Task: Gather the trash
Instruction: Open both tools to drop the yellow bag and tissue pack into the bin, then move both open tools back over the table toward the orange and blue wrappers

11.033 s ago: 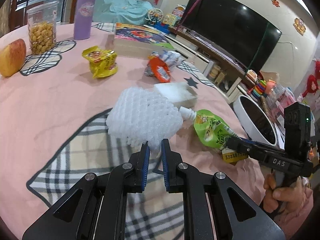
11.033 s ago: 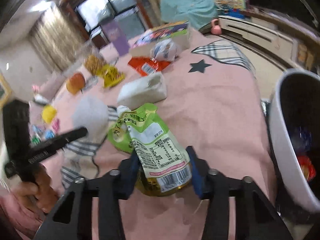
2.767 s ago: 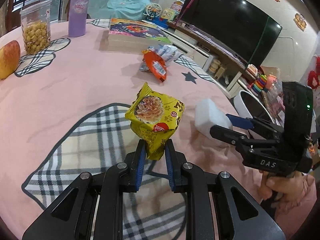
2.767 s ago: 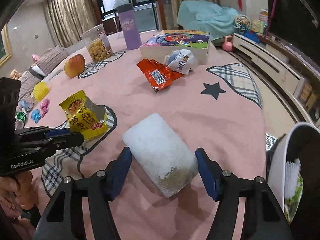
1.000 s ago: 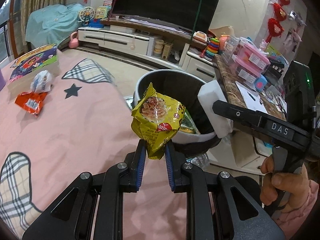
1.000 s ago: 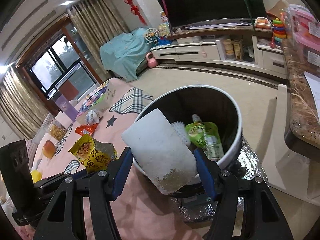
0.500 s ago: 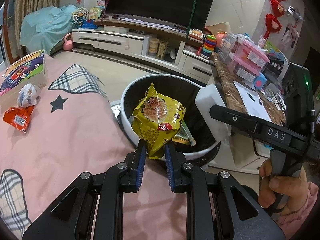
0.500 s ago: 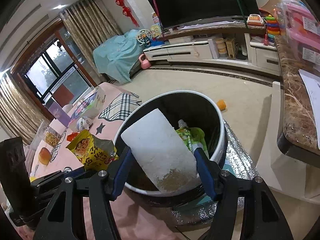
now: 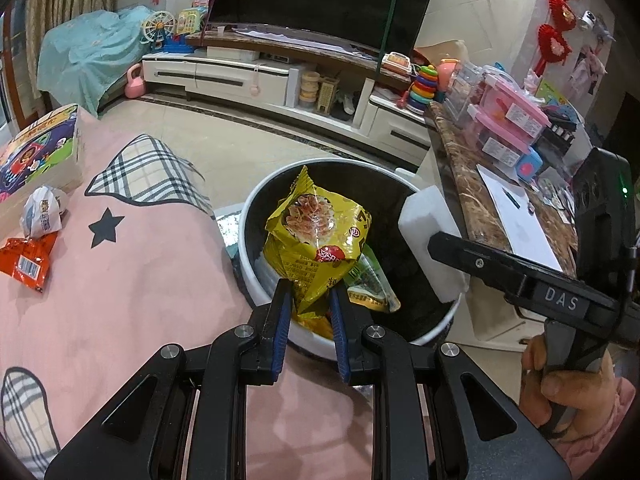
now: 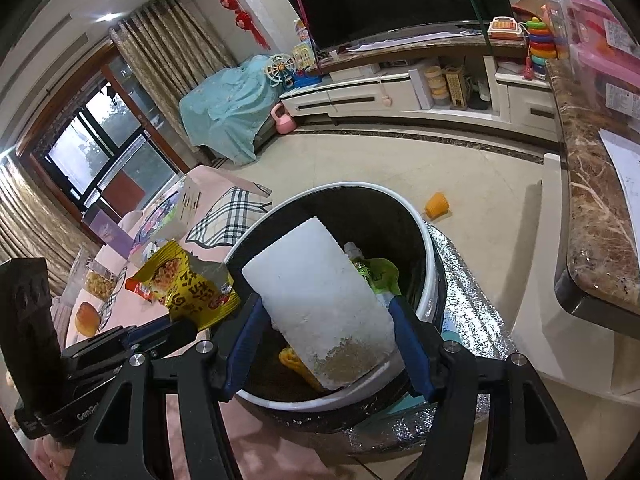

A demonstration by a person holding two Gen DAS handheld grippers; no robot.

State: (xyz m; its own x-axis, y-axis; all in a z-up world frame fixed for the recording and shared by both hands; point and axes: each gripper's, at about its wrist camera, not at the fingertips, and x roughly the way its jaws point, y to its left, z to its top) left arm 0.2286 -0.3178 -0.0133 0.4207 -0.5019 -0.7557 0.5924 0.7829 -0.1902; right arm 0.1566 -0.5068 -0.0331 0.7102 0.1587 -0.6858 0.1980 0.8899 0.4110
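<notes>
A bench draped in a pink cloth with plaid patches and a black star (image 9: 120, 280) fills the near left of the left wrist view, and just off its right edge on the tiled floor stands a round white-rimmed trash bin with a black inside (image 9: 256, 204), set on a silvery foil mat (image 10: 468, 280). Both pairs of tongs hang over the bin's mouth. The right tongs (image 10: 326, 332), with blue pads, bracket a white foam block with a brownish stain at its near end (image 10: 316, 296); their jaws have just been opening, and the block sits tilted between them, the left pad against its edge, though whether the right pad presses on it cannot be told. In the left wrist view the same block (image 9: 424, 216) pokes out over the bin's far right rim, with a person's hand (image 9: 568, 384) in a pink sleeve gripping the tool's handle. The left tongs (image 9: 308, 320) are pinched on the bottom of a crumpled yellow snack bag (image 9: 316, 240), which stands upright above the near left part of the bin's opening. Inside the bin lies a green drink pouch with a white spout (image 10: 372, 272). On the far left of the bench lie a colourful picture-printed box (image 9: 40, 148), a crumpled white wrapper (image 9: 42, 210) and a flat orange-red snack packet (image 9: 26, 262), touching one another in a row.
</notes>
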